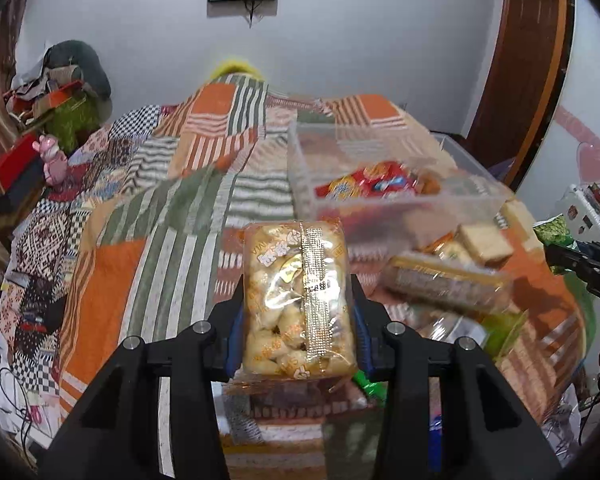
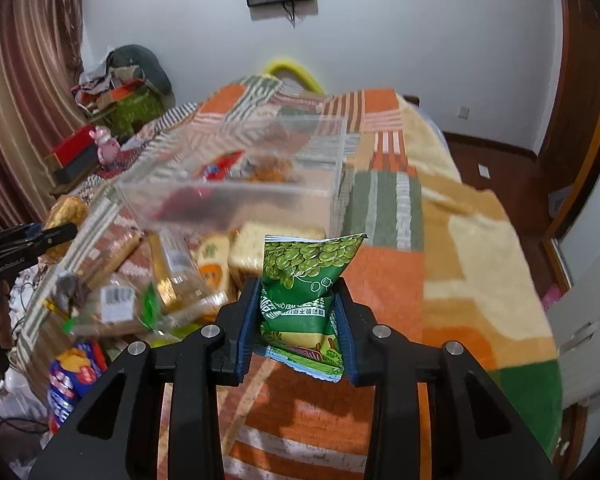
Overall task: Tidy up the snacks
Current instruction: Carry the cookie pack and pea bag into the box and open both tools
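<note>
Clamped between the blue pads of the left gripper (image 1: 298, 312) is a clear packet of pale biscuits (image 1: 298, 300), held upright and clear of the patchwork blanket (image 1: 112, 264) below; its lower edge is cut off by the gripper's black frame. In the right wrist view, the right gripper (image 2: 298, 320) pinches a green snack pouch (image 2: 308, 280), crumpled at the waist where the pads squeeze it, its top corners flaring above the fingers.

Beyond both packets stands a clear plastic bin (image 1: 380, 168), smeared by motion blur, so its walls are hard to trace. Inside it lie a red wrapper (image 1: 372, 184) and something brownish that cannot be identified.

Between bin and grippers sits a loose heap of snacks (image 2: 172, 280) on the blanket: wrapped cakes, a long packet with a barcode label, a blue-and-red bag (image 2: 72, 380) at the lower left (most of it blurred and overlapping, so edges run together).

Each gripper appears only partly in the other's view, cut by the frame edge.
</note>
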